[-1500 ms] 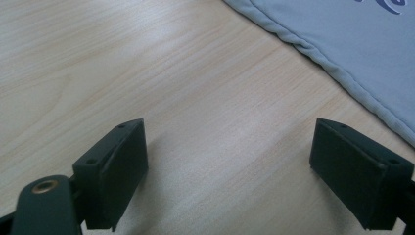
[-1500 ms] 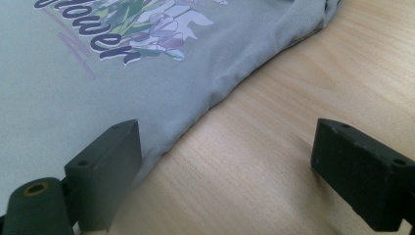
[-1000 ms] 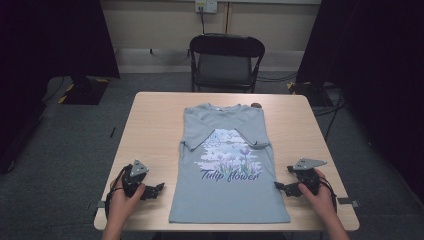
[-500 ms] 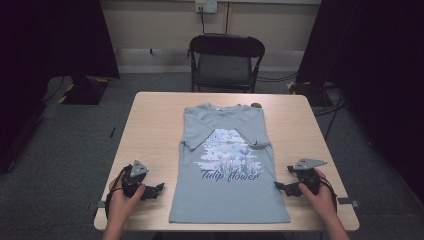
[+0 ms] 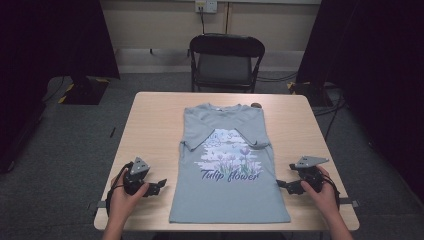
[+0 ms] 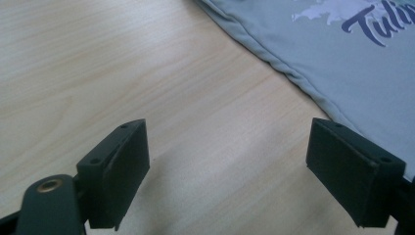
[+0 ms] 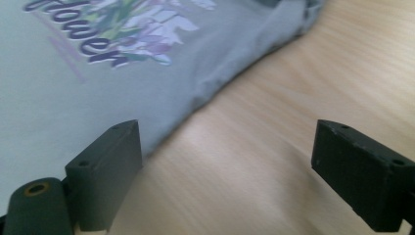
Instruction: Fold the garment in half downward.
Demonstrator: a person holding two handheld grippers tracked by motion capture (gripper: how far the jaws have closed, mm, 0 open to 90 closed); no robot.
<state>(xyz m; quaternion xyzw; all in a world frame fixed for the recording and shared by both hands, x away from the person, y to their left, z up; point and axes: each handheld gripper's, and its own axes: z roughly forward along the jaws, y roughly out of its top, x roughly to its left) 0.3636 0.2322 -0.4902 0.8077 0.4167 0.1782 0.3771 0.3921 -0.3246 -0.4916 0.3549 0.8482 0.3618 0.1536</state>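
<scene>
tabletop (image 5: 150,130): we see pale wood grain, rectangular, with rounded corners.
folding chair (image 5: 226,60): we see 1 dark chair at the far edge of the tabletop, its seat turned toward us.
wall outlet (image 5: 206,5): we find it on the back wall above the chair, with a cable dropping from it.
curtains (image 5: 50,40): we see dark drapes at both sides of the room.
floor (image 5: 75,130): we see grey carpet, with cables on it at the right.
small dark thing (image 5: 256,105): we see it on the tabletop's far part; we cannot tell what it is.

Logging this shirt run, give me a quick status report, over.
Left gripper open, jaws just closing slightly, nothing between. Right gripper open, empty. T-shirt flat on table, sleeves folded in. Nothing in the way.
</scene>
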